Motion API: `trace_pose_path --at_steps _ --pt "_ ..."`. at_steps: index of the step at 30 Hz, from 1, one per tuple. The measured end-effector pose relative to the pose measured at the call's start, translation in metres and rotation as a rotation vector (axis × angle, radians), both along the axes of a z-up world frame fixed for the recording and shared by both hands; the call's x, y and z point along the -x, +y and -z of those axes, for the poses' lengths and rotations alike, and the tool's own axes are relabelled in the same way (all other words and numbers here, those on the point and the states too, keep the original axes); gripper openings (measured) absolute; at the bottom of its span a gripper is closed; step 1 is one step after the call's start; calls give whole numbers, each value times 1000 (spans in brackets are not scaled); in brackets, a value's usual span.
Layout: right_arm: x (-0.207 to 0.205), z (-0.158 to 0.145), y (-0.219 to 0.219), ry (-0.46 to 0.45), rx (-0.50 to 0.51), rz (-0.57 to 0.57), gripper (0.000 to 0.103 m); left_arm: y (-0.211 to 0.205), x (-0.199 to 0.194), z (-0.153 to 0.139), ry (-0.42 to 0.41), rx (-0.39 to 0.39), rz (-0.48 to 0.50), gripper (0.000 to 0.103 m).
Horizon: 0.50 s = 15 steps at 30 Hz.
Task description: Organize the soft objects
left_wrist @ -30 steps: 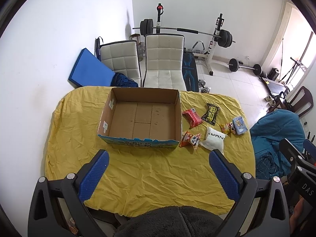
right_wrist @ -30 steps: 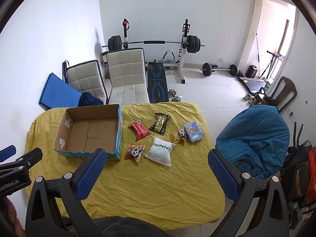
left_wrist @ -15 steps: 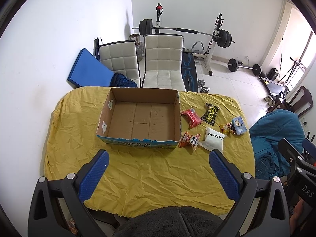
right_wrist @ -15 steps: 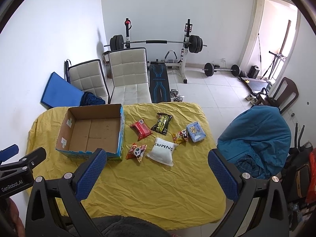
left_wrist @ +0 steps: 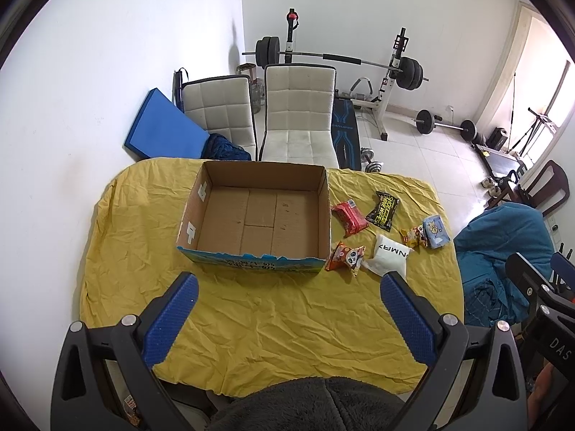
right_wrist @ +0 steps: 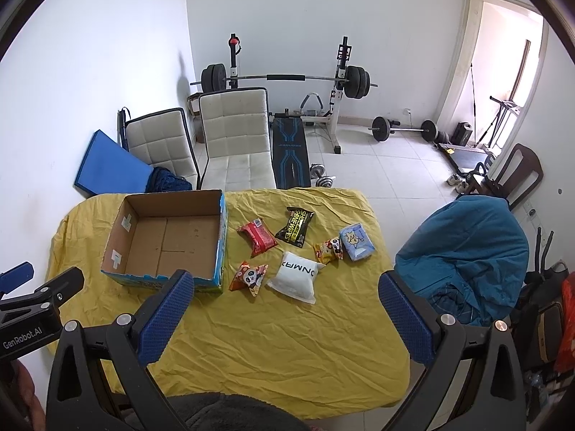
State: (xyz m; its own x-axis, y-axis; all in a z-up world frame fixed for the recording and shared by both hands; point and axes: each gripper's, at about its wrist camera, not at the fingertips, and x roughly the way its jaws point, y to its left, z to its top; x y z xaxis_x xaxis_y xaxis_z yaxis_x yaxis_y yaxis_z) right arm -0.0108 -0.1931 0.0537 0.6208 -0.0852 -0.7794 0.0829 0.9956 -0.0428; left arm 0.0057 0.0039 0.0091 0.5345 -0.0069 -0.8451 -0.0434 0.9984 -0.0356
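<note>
An empty cardboard box (left_wrist: 258, 215) (right_wrist: 169, 240) sits on the yellow tablecloth (left_wrist: 273, 316) (right_wrist: 287, 330). Right of it lie several soft packets: a panda snack bag (left_wrist: 345, 256) (right_wrist: 249, 276), a white pouch (left_wrist: 390, 256) (right_wrist: 296, 276), a red pack (left_wrist: 350, 217) (right_wrist: 258, 235), a black bag (left_wrist: 384, 210) (right_wrist: 294, 226), a small orange snack (left_wrist: 413, 235) (right_wrist: 327, 249) and a light blue pack (left_wrist: 435, 230) (right_wrist: 355, 242). My left gripper (left_wrist: 287, 287) hovers open and empty before the box. My right gripper (right_wrist: 285, 285) is held open and empty short of the packets.
Two white padded chairs (left_wrist: 296, 107) (right_wrist: 233, 125) stand behind the table, with a blue mat (left_wrist: 161, 133) against the wall. A weight bench and barbell rack (right_wrist: 287, 82) stand further back. A chair draped in teal cloth (right_wrist: 463, 248) is off the table's right edge.
Both views have shifted only slightly; the grippers stay open and nothing on the table has moved.
</note>
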Motion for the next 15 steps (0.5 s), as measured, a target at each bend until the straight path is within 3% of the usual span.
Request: trace_pose_path --at_steps 15 --pt "3 -4 3 -20 5 -5 103 6 5 -6 -40 -6 -18 103"
